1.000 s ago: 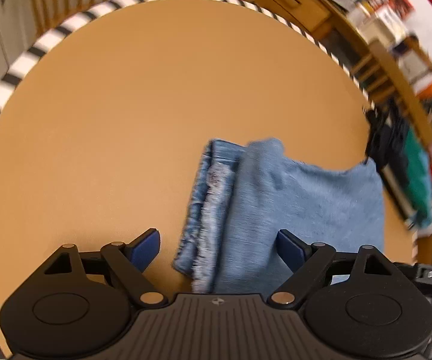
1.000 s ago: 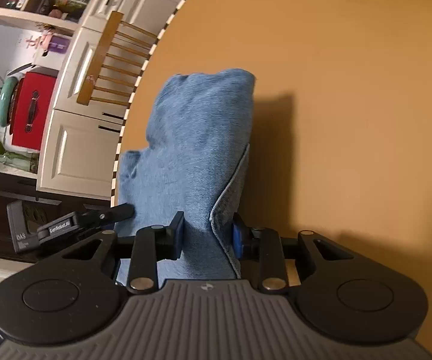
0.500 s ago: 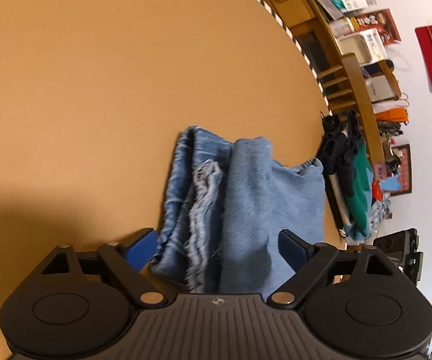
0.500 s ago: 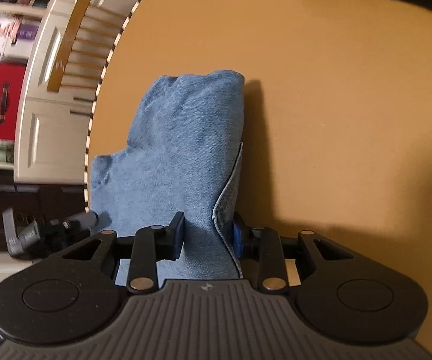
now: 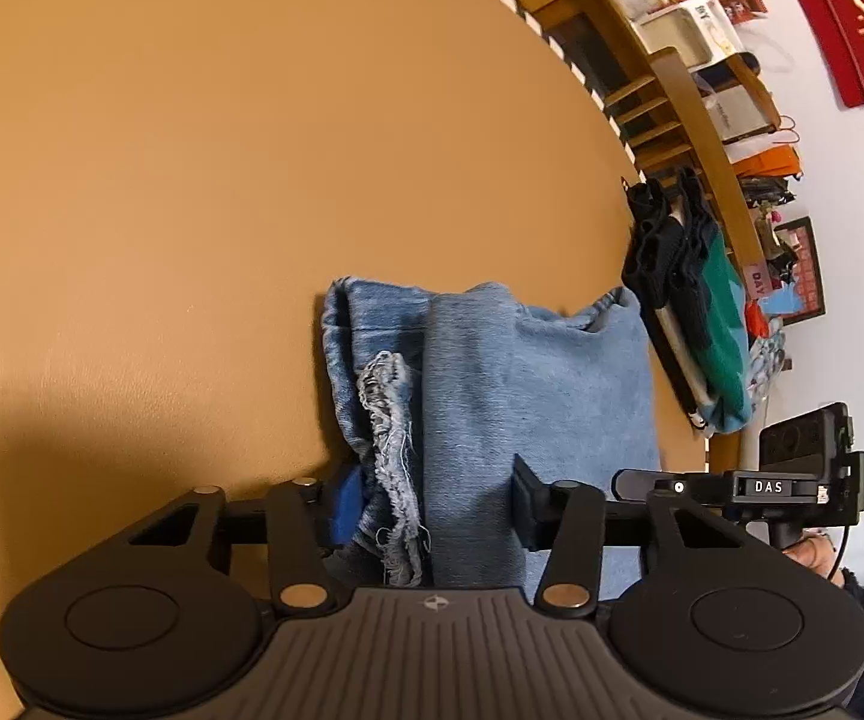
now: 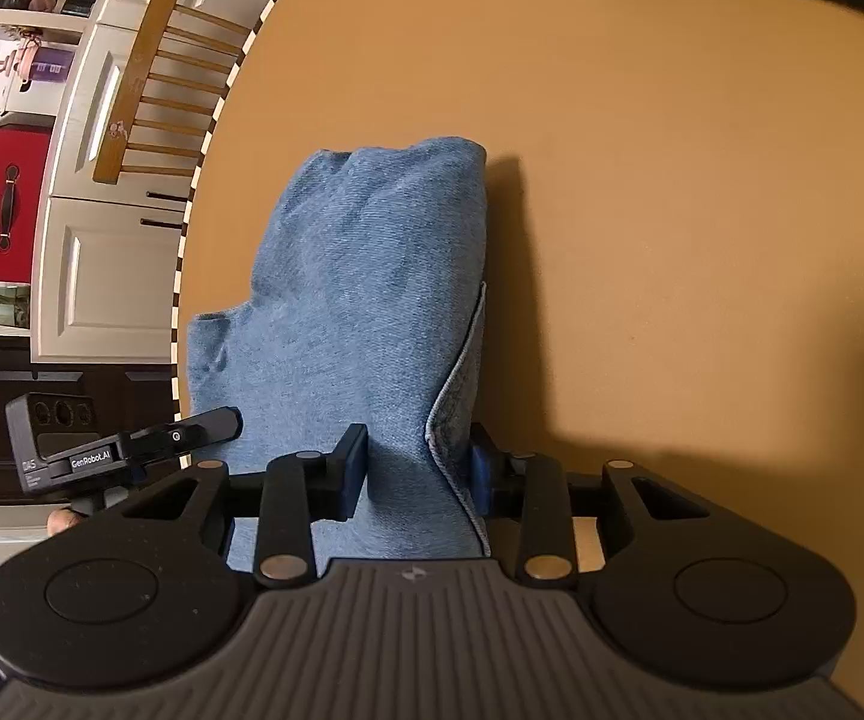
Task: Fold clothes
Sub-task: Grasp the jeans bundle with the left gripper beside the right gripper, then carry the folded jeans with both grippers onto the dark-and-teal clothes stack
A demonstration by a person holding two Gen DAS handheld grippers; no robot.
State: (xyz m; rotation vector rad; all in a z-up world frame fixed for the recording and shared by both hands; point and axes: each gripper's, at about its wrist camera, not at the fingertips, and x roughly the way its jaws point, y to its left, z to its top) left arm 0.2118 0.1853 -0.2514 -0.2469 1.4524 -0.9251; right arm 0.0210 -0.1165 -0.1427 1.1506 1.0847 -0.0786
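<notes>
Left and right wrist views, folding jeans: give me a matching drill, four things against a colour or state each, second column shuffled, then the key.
Things:
1. jeans
2. table
3. left gripper
4. wooden chair

Colour or state:
A. tan top with a black-and-white striped rim
B. stands off the table, by the white cabinets
C. blue, folded over, with a frayed hem showing
D. jaws closing, denim between the pads

Pairs: 1-C, 2-A, 3-D, 4-B
</notes>
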